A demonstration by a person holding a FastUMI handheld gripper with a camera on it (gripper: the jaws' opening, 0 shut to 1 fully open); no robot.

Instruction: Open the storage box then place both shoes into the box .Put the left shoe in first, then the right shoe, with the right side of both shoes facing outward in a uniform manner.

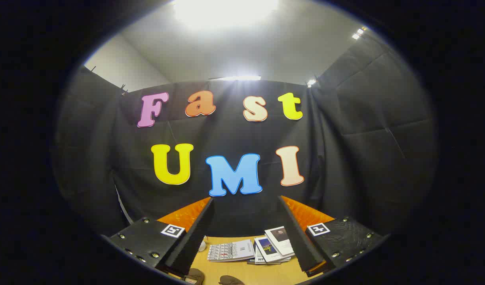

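1. The gripper (245, 237) is raised and tilted up toward the booth wall, its 2 fingers spread wide apart with nothing between them, so it is released and holding nothing

2. Between the fingers and below them lies a wooden table (242, 269) with a fan of booklets (252, 249); a small pale object sits just beside the left finger, too small to identify

3. 2 dark rounded shapes (212, 278) sit at the near edge of the table, under the fingers; they may be the toes of the shoes, but too little shows to be sure. I cannot make out the storage box from this angle

4. Judged from this, the task looks barely begun: the box has yet to be opened

5. Risks from here: with the gripper aimed so high, lowering it blind could knock the booklets or nudge the shoes out of line

6. Picking the wrong shoe first, or turning 1 of them round, would break the left-then-right order and the uniform right-side-outward facing
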